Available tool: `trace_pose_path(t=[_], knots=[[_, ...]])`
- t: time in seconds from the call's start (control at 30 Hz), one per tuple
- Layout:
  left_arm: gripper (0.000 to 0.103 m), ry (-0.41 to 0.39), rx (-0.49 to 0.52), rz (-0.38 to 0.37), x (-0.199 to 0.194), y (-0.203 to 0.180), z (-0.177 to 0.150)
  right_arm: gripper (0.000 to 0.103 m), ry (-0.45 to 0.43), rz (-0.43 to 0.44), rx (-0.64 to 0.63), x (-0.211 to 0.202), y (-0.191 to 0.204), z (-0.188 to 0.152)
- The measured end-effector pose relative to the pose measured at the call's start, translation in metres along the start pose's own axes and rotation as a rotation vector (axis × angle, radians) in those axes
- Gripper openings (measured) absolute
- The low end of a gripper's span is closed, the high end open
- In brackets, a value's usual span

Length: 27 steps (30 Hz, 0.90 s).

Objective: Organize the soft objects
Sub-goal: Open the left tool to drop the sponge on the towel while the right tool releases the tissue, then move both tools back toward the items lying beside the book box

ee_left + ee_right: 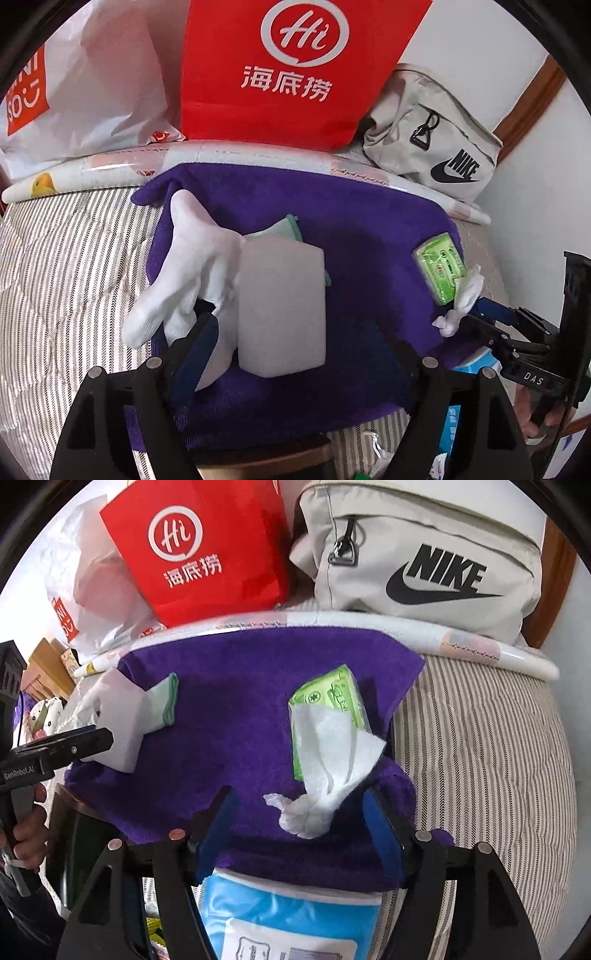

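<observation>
A purple towel (332,229) lies spread over a striped bedcover (66,258), and the soft things sit on it. In the left wrist view, the left tool (295,354) hangs over the towel with its blue-padded fingers (195,354) standing wide apart, pressing on nothing. Between them, nearer the left finger, a white foam block (282,310) rests on the towel. A white sock (184,266) lies against the block's left side, its lower end touching the left finger. A folded green-edged cloth (284,227) pokes out from behind the block.

In the right wrist view, the right tool (299,834) is likewise spread open, its pads clear of everything. A green tissue pack (332,698) lies on the towel ahead of it, and a white tissue (325,753) trails from the pack, twisted at its near end, which sits between the open fingers but touches neither. A blue plastic package (291,908) lies just under this tool, at the towel's near edge.

Behind the towel, a rolled patterned sheet (369,622) runs across. Beyond it stand a red paper bag (295,70), a white Miniso shopping bag (92,96) and a beige Nike bag (424,554).
</observation>
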<state>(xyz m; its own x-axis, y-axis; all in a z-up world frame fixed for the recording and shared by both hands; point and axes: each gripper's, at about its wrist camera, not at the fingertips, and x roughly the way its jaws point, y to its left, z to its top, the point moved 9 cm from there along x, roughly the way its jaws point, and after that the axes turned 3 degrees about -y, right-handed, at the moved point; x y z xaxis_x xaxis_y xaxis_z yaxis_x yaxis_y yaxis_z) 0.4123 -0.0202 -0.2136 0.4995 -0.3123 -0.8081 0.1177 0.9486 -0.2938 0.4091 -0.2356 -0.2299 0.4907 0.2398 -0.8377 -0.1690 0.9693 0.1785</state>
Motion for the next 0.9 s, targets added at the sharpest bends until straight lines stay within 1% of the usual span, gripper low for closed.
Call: trace_pose_path(t=[0.2,0.4,0.5,0.7,0.77,0.9], knots=[[0.081,-0.021,-0.011,0.005,-0.017,0.002,-0.002,0.070,-0.028,0.006,0.002,-0.017,0.004,-0.002],[0.081,-0.041,-0.025,-0.018,-0.042,0.000,-0.011,0.070,-0.071,0.018,-0.007,-0.045,0.012,-0.006],[0.081,-0.061,-0.047,-0.042,-0.058,-0.001,-0.018,0.070,-0.098,0.037,-0.015,-0.064,0.020,-0.011],[0.081,-0.089,-0.051,-0.010,-0.093,0.003,-0.042,0.070,-0.189,0.074,-0.030,-0.105,0.035,-0.025],[0.081,-0.094,-0.054,0.001,-0.104,0.004,-0.053,0.070,-0.224,0.092,-0.042,-0.121,0.042,-0.033],[0.081,-0.090,-0.059,0.003,-0.121,0.005,-0.080,0.070,-0.276,0.095,-0.083,-0.145,0.055,-0.050]])
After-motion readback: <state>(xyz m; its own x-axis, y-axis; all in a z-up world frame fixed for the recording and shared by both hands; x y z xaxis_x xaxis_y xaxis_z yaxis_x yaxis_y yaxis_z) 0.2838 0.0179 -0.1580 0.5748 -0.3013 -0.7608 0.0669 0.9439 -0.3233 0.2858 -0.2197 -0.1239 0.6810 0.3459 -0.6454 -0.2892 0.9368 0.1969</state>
